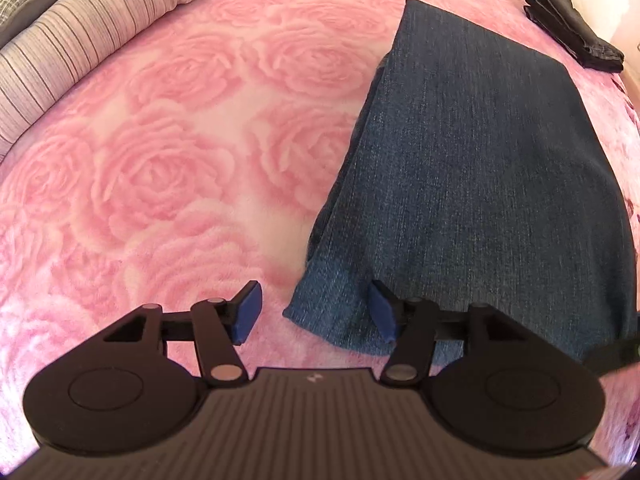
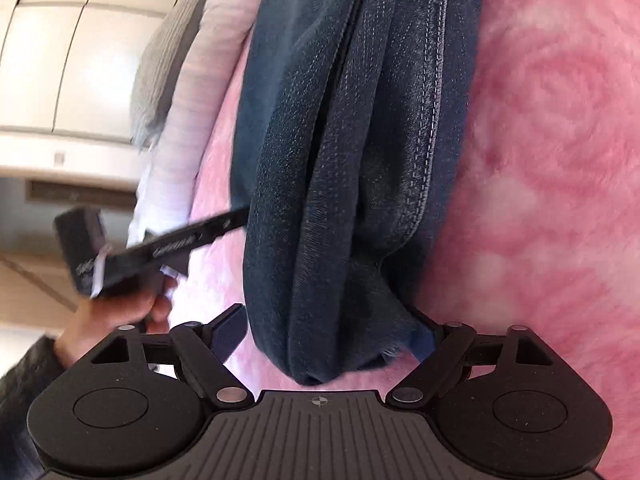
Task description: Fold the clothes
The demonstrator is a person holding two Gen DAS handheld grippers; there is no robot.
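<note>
Folded blue jeans (image 1: 480, 160) lie on a pink rose-patterned blanket (image 1: 160, 160). My left gripper (image 1: 316, 314) points down at the near corner of the jeans. It is open: one blue pad (image 1: 248, 312) hangs over the blanket, the other over the denim, and neither presses. In the right wrist view the thick folded end of the jeans (image 2: 340, 160) fills the gap of my right gripper (image 2: 326, 338). Its jaws stand wide, and the right finger is partly hidden behind the cloth. A hand (image 2: 120, 308) holds the left gripper's body at the left.
A striped pillow (image 1: 80, 40) lies along the far left of the bed, with a grey pillow (image 2: 168, 60) beside it. A small folded black garment (image 1: 576, 32) sits at the far right corner. Pale cabinet doors (image 2: 60, 60) stand beyond the bed.
</note>
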